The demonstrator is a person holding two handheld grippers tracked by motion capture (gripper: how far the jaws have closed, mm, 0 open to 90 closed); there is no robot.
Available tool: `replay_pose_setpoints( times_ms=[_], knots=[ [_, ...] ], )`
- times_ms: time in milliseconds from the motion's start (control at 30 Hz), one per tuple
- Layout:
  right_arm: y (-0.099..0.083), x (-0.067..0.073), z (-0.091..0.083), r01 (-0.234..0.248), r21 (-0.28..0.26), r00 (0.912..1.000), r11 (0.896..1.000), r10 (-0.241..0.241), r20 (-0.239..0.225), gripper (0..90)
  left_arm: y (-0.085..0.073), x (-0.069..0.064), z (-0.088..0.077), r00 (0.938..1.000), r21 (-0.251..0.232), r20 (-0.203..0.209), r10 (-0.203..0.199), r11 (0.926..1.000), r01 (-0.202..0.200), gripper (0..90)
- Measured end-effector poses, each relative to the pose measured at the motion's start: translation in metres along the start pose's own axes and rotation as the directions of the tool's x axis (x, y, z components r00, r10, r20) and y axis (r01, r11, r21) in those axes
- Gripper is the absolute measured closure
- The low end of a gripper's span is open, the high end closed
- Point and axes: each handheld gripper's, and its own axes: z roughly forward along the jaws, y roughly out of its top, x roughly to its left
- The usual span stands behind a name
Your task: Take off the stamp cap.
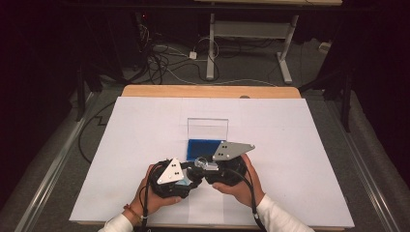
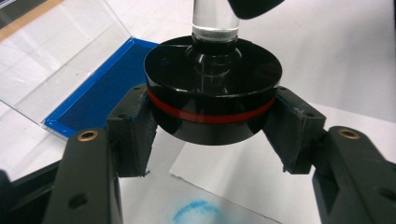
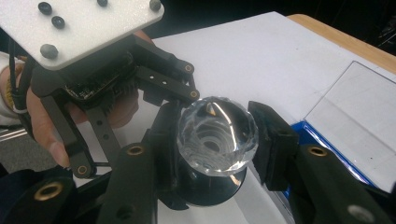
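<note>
- The stamp [image 2: 212, 100], a black disc with a red band and a clear stem, sits above the white paper [image 2: 243, 177] near the table's front edge, just in front of the ink pad [image 1: 202, 149].
- The left gripper [image 2: 212, 126] is clamped on the stamp's black base, one pad on each side of the red band.
- The right gripper [image 3: 217, 140] is closed on the stamp's faceted crystal knob [image 3: 217, 135], so both hands hold the one thing.
- Risk: the two grips can work against each other. If one hand twists or pulls while the other holds, the clear stem could strain or the knob could slip from the pads.
- Risk: the knob is smooth and faceted, so the right pads likely have little purchase; a tilt could make it pop free.
- Risk: a blue smudge [image 2: 196, 212] already marks the paper below the stamp. Setting the inked face down crooked, or dragging it, would probably smear the print.
- Risk: the pad's clear lid [image 1: 208, 128] stands open just behind; a backward swing could knock it.
- Writing: no brand, label or text can be read on the stamp, the pad or the grippers.
</note>
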Motion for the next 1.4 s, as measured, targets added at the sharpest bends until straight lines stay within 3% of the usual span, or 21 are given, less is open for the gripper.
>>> replay_pose_setpoints(
  times_ms=[533, 567, 600, 633, 667, 733, 867, 933, 1100, 1400],
  knots=[
    [-0.003, 0.006, 0.001, -0.001, -0.003, 0.9996, 1.0, 0.002, 0.03, 57.3, -0.004, 0.002, 0.002, 0.9991, -0.005, 0.039, -0.02, 0.9998, 0.02, 36.8],
    [-0.003, 0.006, 0.001, -0.006, -0.003, 0.9995, 1.0, 0.006, 0.031, 57.3, -0.004, 0.003, 0.002, 0.9985, 0.0, 0.036, -0.041, 0.9992, 0.041, 36.8],
    [-0.003, 0.006, -0.004, 0.006, -0.02, 0.9992, 1.0, -0.006, 0.039, 57.4, -0.008, 0.01, 0.002, 0.9944, -0.001, 0.043, -0.097, 0.9953, 0.097, 37.0],
    [-0.001, 0.006, -0.008, 0.01, -0.037, 0.9996, 0.999, -0.009, 0.027, 57.4, -0.014, 0.017, 0.0, 0.9883, -0.012, 0.024, -0.151, 0.9885, 0.151, 36.9],
    [-0.001, 0.006, -0.008, 0.01, -0.037, 0.9996, 0.999, -0.009, 0.027, 57.4, -0.017, 0.022, -0.003, 0.9875, -0.014, 0.025, -0.155, 0.9877, 0.156, 36.9],
    [0.003, 0.008, -0.018, 0.028, -0.053, 0.9986, 0.998, -0.026, 0.045, 57.4, -0.013, 0.02, -0.009, 0.9947, -0.013, -0.004, -0.103, 0.9946, 0.103, 36.9],
    [0.002, 0.001, -0.027, 0.027, -0.06, 0.9966, 0.998, -0.022, 0.079, 57.4, -0.012, 0.018, -0.01, 0.9971, -0.005, -0.026, -0.071, 0.9975, 0.071, 36.8],
    [0.0, -0.003, -0.032, 0.017, -0.062, 0.9963, 0.998, -0.011, 0.085, 57.3, -0.015, 0.02, -0.011, 0.997, -0.001, -0.02, -0.075, 0.9972, 0.075, 36.8],
    [-0.002, -0.01, -0.043, 0.026, -0.05, 0.9914, 0.998, -0.019, 0.129, 57.4, -0.018, 0.025, -0.019, 0.9966, -0.002, -0.045, -0.069, 0.9976, 0.069, 36.8],
    [-0.01, -0.023, -0.059, 0.002, -0.045, 0.9867, 0.999, 0.005, 0.163, 57.3, -0.025, 0.031, -0.038, 0.9946, 0.008, -0.088, -0.053, 0.9985, 0.054, 36.7]
  ],
)
